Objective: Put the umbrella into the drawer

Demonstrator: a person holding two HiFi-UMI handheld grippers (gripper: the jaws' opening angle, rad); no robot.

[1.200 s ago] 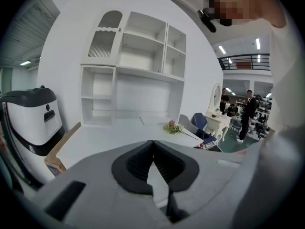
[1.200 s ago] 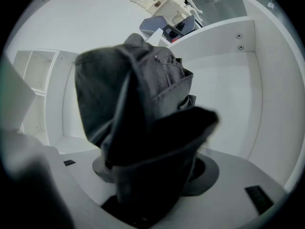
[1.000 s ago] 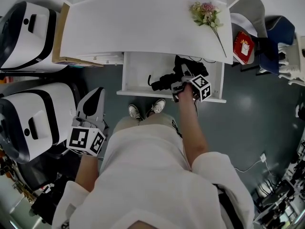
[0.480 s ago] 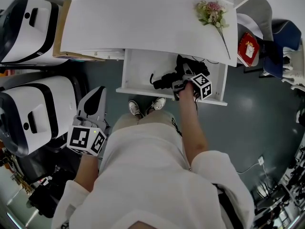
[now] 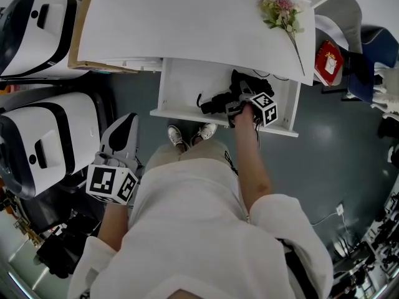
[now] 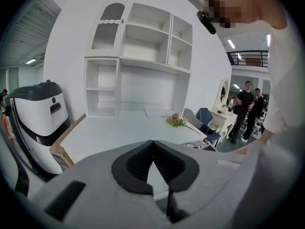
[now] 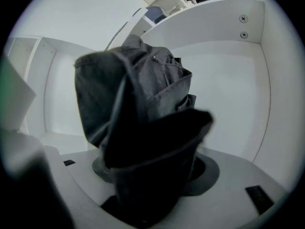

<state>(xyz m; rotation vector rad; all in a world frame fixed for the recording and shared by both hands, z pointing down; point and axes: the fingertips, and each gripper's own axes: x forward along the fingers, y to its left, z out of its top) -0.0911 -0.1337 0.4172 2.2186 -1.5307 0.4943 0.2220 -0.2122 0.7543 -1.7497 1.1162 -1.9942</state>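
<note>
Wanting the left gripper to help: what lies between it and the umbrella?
In the head view, a strip of dark floor and the drawer's front edge lie between the left gripper and the umbrella.

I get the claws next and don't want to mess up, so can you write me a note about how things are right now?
Left claw: shut, empty, held low, off to the side of the desk.
Right claw: shut on the umbrella, a folded dark one, reaching into the drawer.
Drawer: pulled open under the desk. The umbrella is inside its walls; I cannot tell if it rests on the bottom.
Done: drawer open, umbrella inside it.
Left: set it down, open the right claw, draw it out. The drawer probably gets pushed shut after.
</note>
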